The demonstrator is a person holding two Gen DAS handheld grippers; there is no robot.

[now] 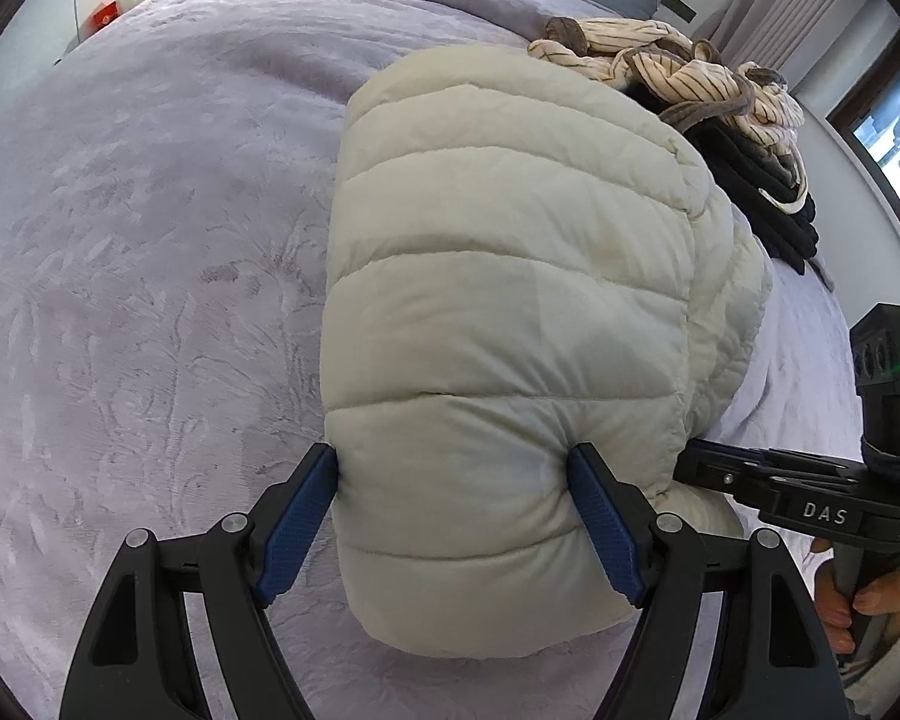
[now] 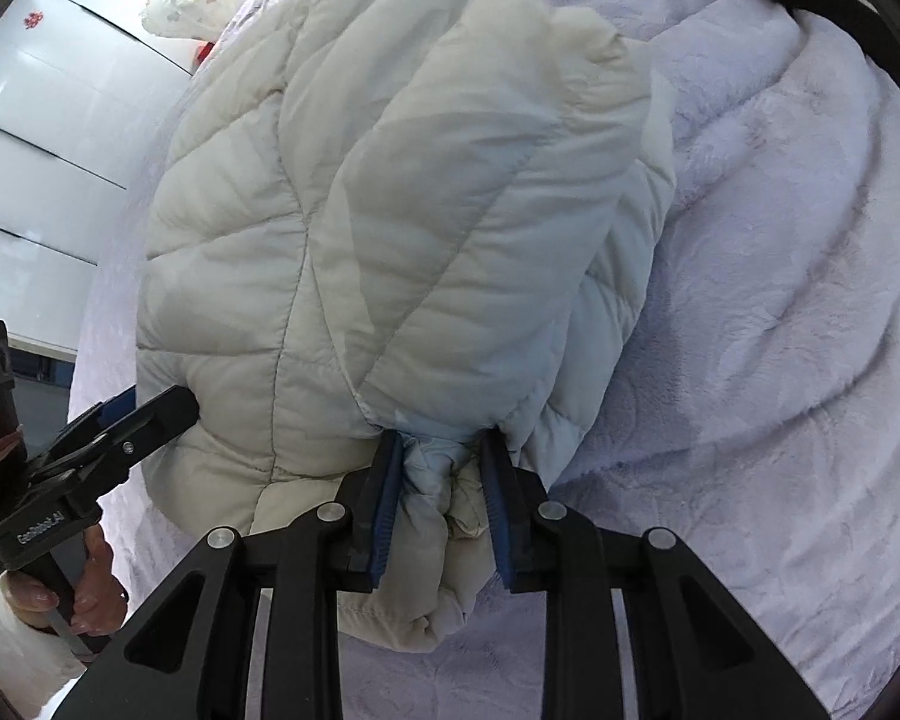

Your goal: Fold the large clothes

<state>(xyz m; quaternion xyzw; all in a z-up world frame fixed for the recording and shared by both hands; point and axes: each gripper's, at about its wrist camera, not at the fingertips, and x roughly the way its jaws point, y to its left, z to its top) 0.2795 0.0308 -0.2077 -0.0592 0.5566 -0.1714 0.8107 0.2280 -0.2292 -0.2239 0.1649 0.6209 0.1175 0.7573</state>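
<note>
item: cream quilted puffer jacket (image 1: 510, 276) | state: folded into a thick, puffy bundle, stitched channels running across it | pose: lying flat, long axis running away from the near edge | place: on the lavender bedspread (image 1: 150, 276), beside a pile of other clothes (image 1: 744, 120)

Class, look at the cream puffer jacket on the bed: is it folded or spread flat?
Folded. The puffer jacket lies as a thick bundle on the bedspread, layers doubled over at its near edge.
</note>
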